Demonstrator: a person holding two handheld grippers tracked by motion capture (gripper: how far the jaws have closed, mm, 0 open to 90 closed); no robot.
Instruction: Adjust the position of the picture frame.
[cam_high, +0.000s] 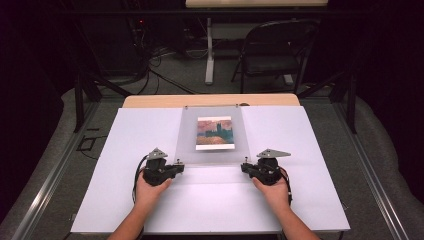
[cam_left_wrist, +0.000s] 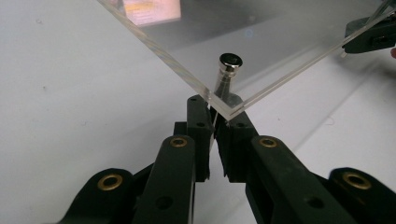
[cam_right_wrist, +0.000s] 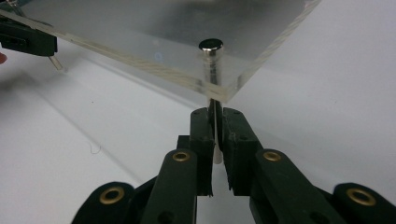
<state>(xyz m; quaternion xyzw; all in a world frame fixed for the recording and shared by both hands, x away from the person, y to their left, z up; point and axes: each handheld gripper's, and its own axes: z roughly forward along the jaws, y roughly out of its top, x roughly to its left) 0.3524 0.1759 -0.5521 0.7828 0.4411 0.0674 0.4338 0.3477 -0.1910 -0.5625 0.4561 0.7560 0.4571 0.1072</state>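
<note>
a: where does the clear acrylic frame sit?

b: on the white board that covers the table, in the middle toward the far side, with a small painted picture showing through it. its near edge looks raised off the board, tilted up toward the person.

a: and the left gripper?

b: it is at the frame's near left corner. in the left gripper view its jaws are clamped on the metal pin that passes through that corner of the clear sheet.

a: the right gripper?

b: the same at the near right corner. the right gripper view shows its jaws pinched tight on the lower shaft of the corner pin, just under the sheet.

a: the hands?

b: each holds its gripper from behind, well apart, one at each near corner.
</note>
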